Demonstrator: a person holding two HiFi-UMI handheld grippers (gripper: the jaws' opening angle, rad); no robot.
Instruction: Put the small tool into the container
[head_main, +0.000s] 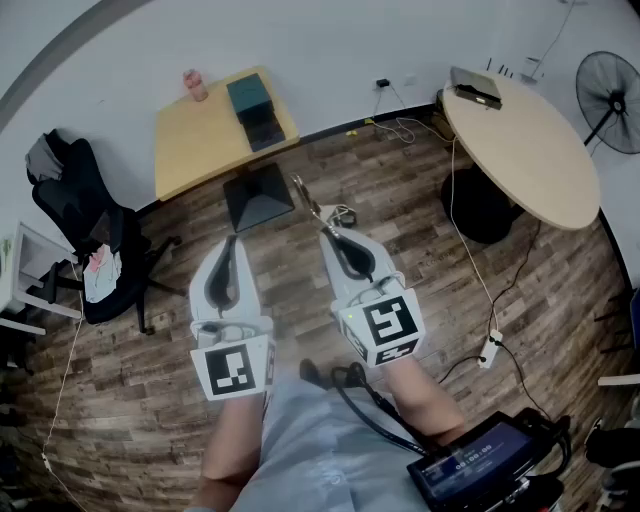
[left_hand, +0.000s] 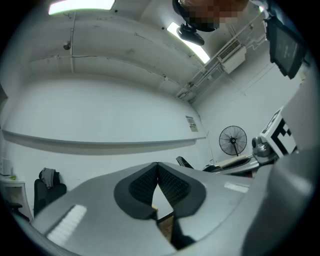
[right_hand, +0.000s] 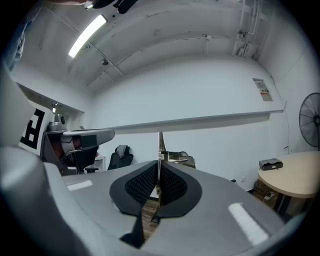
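Short of the wooden table, head view: you hold left gripper and right gripper side by side, roughly level. Left gripper view: fingers pressed together, empty. Right gripper view: fingers pinch the small tool, pointing toward the table.

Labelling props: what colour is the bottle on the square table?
Pink bottle, clearest in the head view.

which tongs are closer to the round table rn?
Right. The right tongs, shut on the small tool, are left of the round table in the head view; the left tongs are even farther left, beyond them.
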